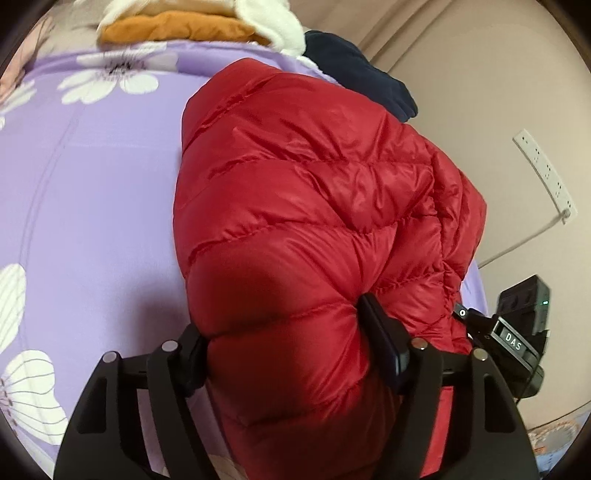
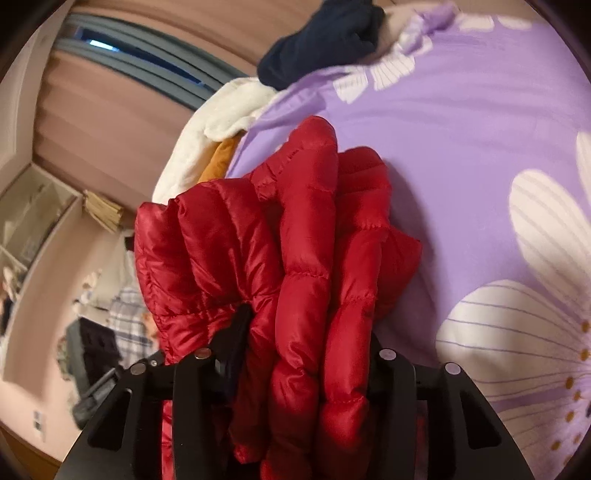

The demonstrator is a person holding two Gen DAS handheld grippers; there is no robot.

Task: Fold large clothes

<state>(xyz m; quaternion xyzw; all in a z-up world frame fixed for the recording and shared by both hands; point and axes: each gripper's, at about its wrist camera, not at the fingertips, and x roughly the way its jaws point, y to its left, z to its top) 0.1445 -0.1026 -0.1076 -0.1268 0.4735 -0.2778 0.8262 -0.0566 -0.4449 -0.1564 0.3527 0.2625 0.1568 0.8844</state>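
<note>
A shiny red quilted down jacket (image 1: 314, 206) lies bunched on a purple bedsheet with white flowers (image 1: 92, 192). My left gripper (image 1: 284, 332) is shut on a thick puffy fold of it at its near end. In the right wrist view the same red jacket (image 2: 295, 240) is gathered in several folds, and my right gripper (image 2: 306, 332) is shut on that bundle, holding it over the sheet (image 2: 461, 166). The right gripper's body (image 1: 517, 332) shows in the left wrist view at the jacket's right edge.
A pile of orange (image 1: 177, 29), white fleece (image 1: 273, 22) and navy (image 1: 354, 70) clothes lies at the bed's far edge. A white power strip (image 1: 543, 173) is on the wall at right. Shelves and clutter (image 2: 44, 229) stand beyond the bed.
</note>
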